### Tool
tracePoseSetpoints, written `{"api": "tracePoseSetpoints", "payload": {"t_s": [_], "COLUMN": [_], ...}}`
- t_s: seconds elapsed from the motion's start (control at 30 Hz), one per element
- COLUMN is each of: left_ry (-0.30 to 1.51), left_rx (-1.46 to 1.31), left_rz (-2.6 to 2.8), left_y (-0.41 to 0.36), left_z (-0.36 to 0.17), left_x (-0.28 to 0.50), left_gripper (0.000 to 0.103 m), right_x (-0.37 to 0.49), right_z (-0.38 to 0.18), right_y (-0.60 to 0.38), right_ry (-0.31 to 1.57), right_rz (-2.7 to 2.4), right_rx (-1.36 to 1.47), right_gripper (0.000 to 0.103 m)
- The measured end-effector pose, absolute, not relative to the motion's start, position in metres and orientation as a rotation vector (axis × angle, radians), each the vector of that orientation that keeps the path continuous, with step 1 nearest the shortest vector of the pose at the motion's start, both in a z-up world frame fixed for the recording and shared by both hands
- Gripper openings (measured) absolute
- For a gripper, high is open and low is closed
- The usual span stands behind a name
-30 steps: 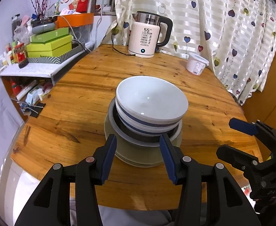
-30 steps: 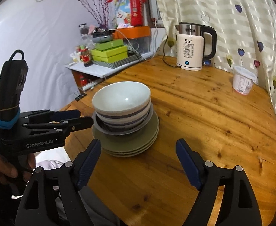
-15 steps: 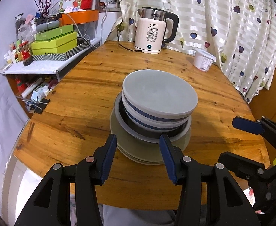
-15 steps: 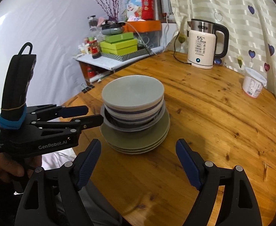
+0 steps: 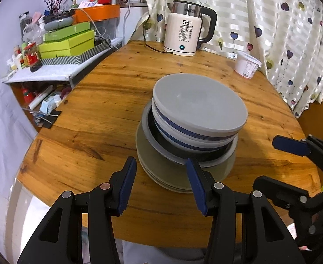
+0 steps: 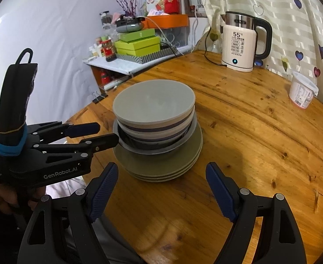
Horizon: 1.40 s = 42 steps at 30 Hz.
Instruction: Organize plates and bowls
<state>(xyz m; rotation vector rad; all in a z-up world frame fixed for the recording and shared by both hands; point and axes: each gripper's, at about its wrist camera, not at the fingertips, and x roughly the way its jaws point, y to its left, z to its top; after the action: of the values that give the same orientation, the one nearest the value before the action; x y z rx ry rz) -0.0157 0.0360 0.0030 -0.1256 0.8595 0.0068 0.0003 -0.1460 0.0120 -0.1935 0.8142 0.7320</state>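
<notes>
Crockery sits in 1 stack near my edge of the round wooden worktop (image 5: 99, 101): green plates (image 6: 161, 167) at the bottom, a grey shallow dish (image 5: 161, 149) on them, and blue-banded bowls (image 5: 198, 110) nested on top. I count 3 plate rims in the right view. My left claw (image 5: 161, 184) hovers open at the stack's near side, its right pad in front of the plate rim; I cannot tell whether it touches. My right claw (image 6: 161, 191) hangs wide open and empty, just short of the plates. A white kettle (image 5: 187, 35) reading 55 and a plastic tub (image 5: 247, 67) stand well apart at the far edge, by the heart-print curtain (image 5: 271, 22).
</notes>
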Motion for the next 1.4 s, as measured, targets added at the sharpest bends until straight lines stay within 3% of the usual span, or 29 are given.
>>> {"api": "tracePoseSetpoints", "payload": {"t_s": [1.4], "left_ry": [0.864], "left_rx": [-0.098], "left_rz": [0.028], "left_y": [0.0367], "left_z": [0.0044], "left_x": [-0.0129], "left_gripper": [0.049], "right_x": [0.0058], "right_z": [0.0074], "right_y": [-0.1397], "right_ry": [0.835], "right_rz": [0.736], "right_rx": [-0.196], "right_gripper": [0.083]}}
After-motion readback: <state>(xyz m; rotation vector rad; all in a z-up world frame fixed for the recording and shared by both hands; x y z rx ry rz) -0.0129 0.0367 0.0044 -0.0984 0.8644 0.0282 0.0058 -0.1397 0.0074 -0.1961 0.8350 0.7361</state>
